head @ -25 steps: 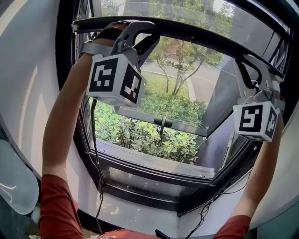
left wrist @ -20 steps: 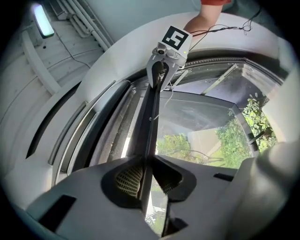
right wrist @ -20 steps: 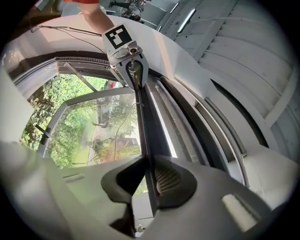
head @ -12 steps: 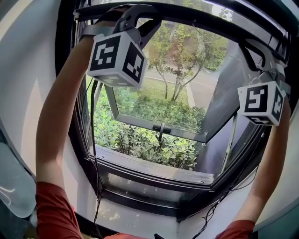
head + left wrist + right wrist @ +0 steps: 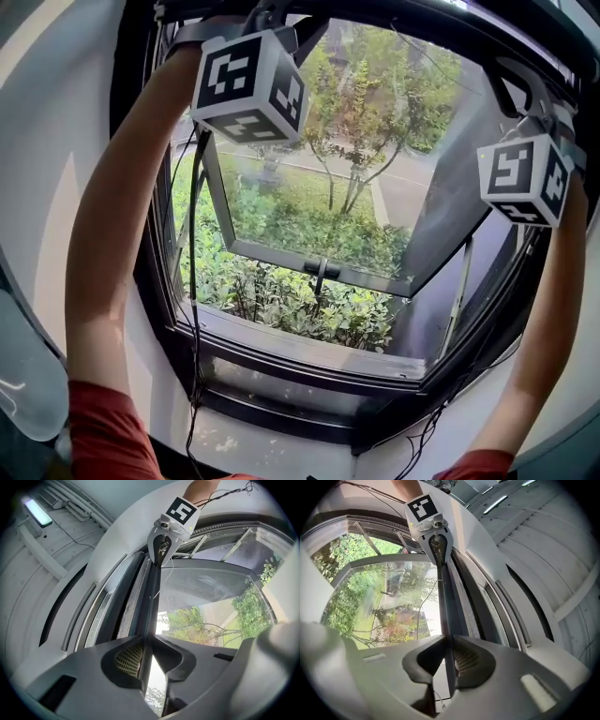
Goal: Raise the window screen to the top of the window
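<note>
Left gripper (image 5: 149,643), at the tips: ribbed pads (image 5: 129,660) pressed onto the thin dark screen bar (image 5: 153,602), jaws nearly together with the bar edge-on between them. Same on the right gripper (image 5: 449,641): pads (image 5: 465,660) clamped on that bar, jaws just now closing a little tighter, bar between them. Grasping toward opposite ends, each visible from the other's camera at the far end of the bar. Beside the bar along its length, a strip of grey mesh (image 5: 132,602), then the dark channels of the window frame (image 5: 112,609).

Outward in the head view: bar up at the very top of the window opening, against the frame's upper edge and hard to tell apart from it there. Below the grips, left marker cube (image 5: 248,84) and right marker cube (image 5: 525,178). Behind those, bare left forearm (image 5: 122,234) and right forearm (image 5: 548,319) stretched up, red sleeves (image 5: 108,431) at the bottom corners. Between the arms, a glass sash (image 5: 272,253) tilted open outward, its handle (image 5: 321,270) at the middle of the lower rail. Down the left side, a black cable (image 5: 192,281). Outside, shrubs (image 5: 281,295) close under the sill and trees (image 5: 366,112) by a pale path (image 5: 408,183). Overhead in the left gripper view, a lit ceiling lamp (image 5: 37,512).
</note>
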